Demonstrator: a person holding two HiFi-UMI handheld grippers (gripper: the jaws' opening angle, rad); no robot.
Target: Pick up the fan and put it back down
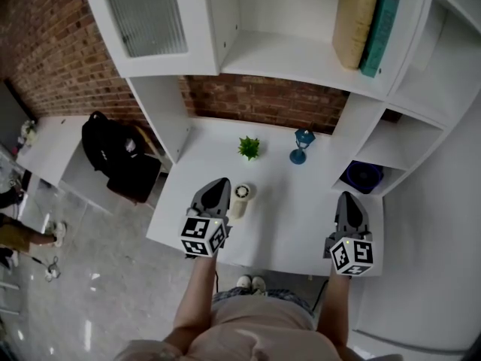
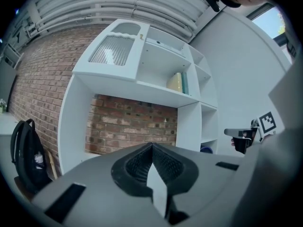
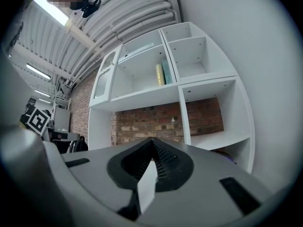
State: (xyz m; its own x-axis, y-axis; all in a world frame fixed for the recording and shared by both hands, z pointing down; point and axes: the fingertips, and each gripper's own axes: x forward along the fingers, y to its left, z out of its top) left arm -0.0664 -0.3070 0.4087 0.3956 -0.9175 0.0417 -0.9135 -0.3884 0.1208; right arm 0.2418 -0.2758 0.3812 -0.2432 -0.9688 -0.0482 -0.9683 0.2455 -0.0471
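The fan (image 1: 241, 196) is on the white desk (image 1: 293, 201), just right of your left gripper (image 1: 219, 182), which is the nearer one. Its jaws and those of your right gripper (image 1: 346, 197) are closed and empty.

Home-style study nook built inside an industrial hall. Ahead of the left gripper (image 1: 219, 182) and right gripper (image 1: 346, 197): white shelving unit (image 1: 301, 62) with desk (image 1: 293, 224), books (image 1: 353, 21) and potted plant (image 1: 249, 147), backed by a brick wall (image 1: 255, 100). Overhead: exposed ducts (image 3: 128, 18), strip lights (image 3: 52, 11). Left of the left gripper: backpack (image 1: 109, 149), side table (image 1: 49, 145), glossy floor (image 1: 98, 284).
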